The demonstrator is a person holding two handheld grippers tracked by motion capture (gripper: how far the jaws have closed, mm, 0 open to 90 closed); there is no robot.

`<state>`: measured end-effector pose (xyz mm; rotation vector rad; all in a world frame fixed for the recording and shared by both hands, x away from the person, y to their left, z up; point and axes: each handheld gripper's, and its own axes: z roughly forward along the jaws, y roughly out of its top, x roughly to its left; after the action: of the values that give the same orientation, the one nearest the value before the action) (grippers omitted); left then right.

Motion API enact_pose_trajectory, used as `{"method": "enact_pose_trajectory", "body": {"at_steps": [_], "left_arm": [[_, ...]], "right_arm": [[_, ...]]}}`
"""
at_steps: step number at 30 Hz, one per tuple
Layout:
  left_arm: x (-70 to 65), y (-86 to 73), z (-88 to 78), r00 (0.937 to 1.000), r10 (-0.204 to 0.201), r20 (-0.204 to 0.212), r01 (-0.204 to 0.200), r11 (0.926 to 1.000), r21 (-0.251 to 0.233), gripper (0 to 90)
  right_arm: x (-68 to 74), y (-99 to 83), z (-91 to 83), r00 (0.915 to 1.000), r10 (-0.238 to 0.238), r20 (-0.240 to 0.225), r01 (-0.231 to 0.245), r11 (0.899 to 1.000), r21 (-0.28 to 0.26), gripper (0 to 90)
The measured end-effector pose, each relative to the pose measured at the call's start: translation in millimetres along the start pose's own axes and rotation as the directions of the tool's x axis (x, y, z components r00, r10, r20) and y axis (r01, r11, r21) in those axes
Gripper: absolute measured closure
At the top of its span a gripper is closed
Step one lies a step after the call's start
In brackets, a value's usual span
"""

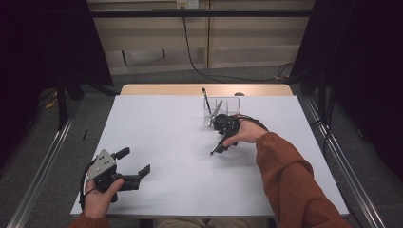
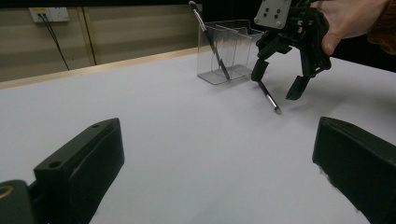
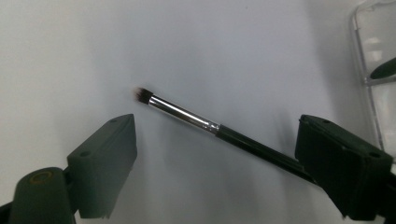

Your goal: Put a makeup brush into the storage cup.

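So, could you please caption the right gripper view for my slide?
Open right gripper poised over a makeup brush lying on the white table.

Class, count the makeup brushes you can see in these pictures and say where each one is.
2. One brush stands tilted in the clear organizer; another brush lies on the white table between the right gripper's open jaws.

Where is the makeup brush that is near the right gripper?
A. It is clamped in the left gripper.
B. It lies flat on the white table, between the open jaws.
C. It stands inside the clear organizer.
B: in the right gripper view the makeup brush lies on the white table between the right gripper's open jaws.
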<state>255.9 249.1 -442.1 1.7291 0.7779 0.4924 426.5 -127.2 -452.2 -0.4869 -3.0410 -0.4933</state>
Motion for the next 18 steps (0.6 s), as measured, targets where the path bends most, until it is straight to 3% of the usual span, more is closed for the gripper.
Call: {"method": "enact_pose_trajectory", "body": {"at_steps": [2,4,5,10,18], "left_arm": [[0.0,0.0,0.1,1.0,0.0,0.0,0.0,1.0,0.0,2.2],[0.0,0.1,-0.1,1.0,0.001,0.0,-0.001,1.0,0.0,2.2],[-0.1,0.2,0.0,1.0,0.002,0.002,-0.002,1.0,0.001,2.2],[0.3,0.0,0.3,1.0,0.002,0.003,-0.002,1.0,0.002,2.2],[-0.4,0.2,0.1,1.0,0.004,0.003,-0.004,1.0,0.0,2.1]], "right_arm": [[-0.5,0.5,1.4,0.9999,-0.013,0.006,0.013,1.0,-0.002,12.4],[0.8,1.6,1.4,1.0,0.008,0.002,-0.008,1.0,0.006,12.7],[-0.4,1.3,2.9,0.9999,-0.009,0.01,0.009,1.0,-0.002,12.9],[-2.0,-2.3,7.3,0.9998,-0.014,0.015,0.013,0.999,0.045,15.9],[-1.7,-2.5,7.5,0.9992,-0.021,0.035,0.018,0.998,0.065,22.0]]}}
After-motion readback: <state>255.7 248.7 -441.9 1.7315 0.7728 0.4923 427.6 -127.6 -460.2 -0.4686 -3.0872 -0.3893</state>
